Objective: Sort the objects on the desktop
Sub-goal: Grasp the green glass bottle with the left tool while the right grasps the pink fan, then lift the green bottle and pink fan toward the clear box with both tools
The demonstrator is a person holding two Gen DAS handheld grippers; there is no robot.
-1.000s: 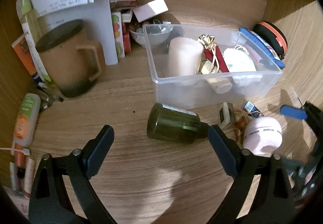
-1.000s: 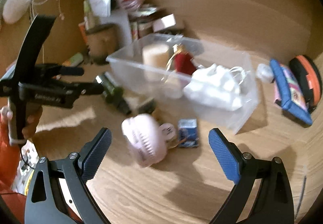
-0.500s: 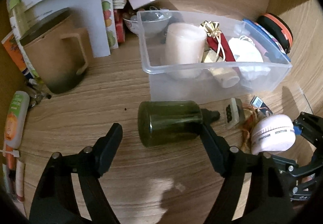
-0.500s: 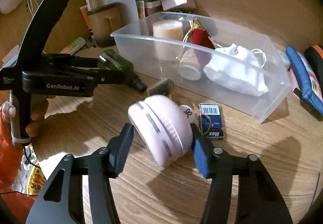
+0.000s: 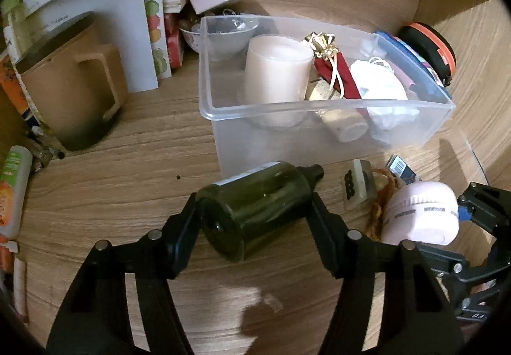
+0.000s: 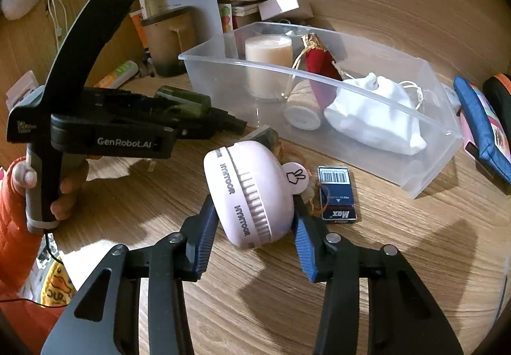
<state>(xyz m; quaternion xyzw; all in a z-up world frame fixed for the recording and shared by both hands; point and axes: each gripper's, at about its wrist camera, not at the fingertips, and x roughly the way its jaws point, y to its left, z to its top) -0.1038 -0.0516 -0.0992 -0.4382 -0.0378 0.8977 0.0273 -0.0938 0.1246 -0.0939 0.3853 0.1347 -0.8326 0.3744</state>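
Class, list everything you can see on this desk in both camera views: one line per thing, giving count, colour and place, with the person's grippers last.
Bottle: one, dark green, lying on the desk.
Round gadget: one, pink, on the desk.
Storage bin: one, clear, centre.
Candle: one, cream, in the bin.
Pouch: one, white, in the bin.
Mug: one, tan, left of the bin.
Small box: one, dark blue, before the bin.
Left gripper: black, closed on the bottle.
Right gripper: blue pads, closed on the round gadget.

I see a glossy dark-green glass bottle (image 5: 255, 208), a clear smooth plastic bin (image 5: 319, 118), and a matt wood-grain desktop (image 5: 111, 189).
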